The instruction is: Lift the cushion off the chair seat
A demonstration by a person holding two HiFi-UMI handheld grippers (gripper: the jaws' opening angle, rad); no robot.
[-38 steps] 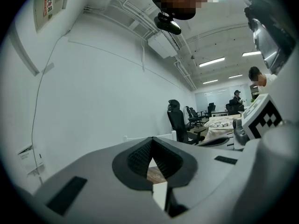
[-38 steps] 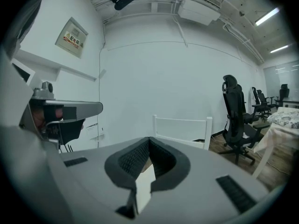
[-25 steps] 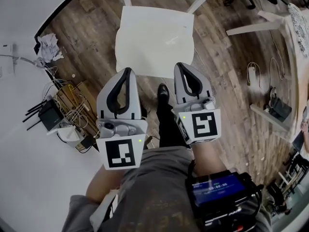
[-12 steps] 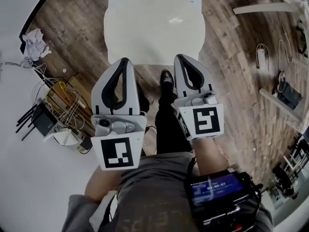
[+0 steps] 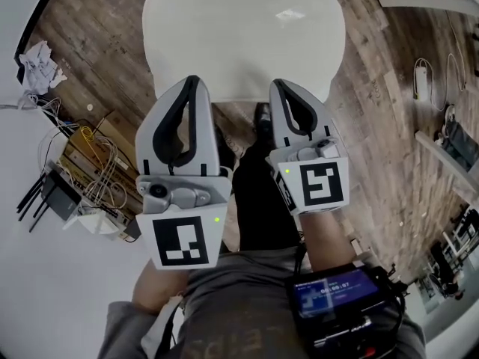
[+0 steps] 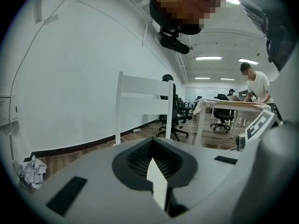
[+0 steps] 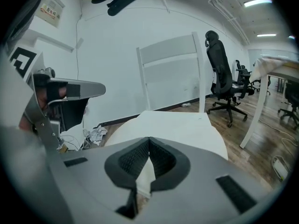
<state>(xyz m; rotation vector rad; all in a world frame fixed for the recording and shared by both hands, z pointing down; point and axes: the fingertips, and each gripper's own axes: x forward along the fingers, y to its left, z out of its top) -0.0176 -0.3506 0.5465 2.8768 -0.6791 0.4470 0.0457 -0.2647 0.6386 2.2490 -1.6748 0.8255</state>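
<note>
So far nothing is lifted: the white cushion (image 5: 243,40) lies flat on the chair (image 7: 170,50) seat. The left gripper (image 5: 192,81) and right gripper (image 5: 278,84) hover at its front edge, jaws clenched and empty.

Head view: cushion (image 5: 243,36) running off frame at 12 o'clock, covering chair seat. Left gripper view: left gripper (image 6: 152,143) blocking most of the cushion. At 5 o'clock, wrist screen (image 5: 333,294) showing unreadably small text.
</note>
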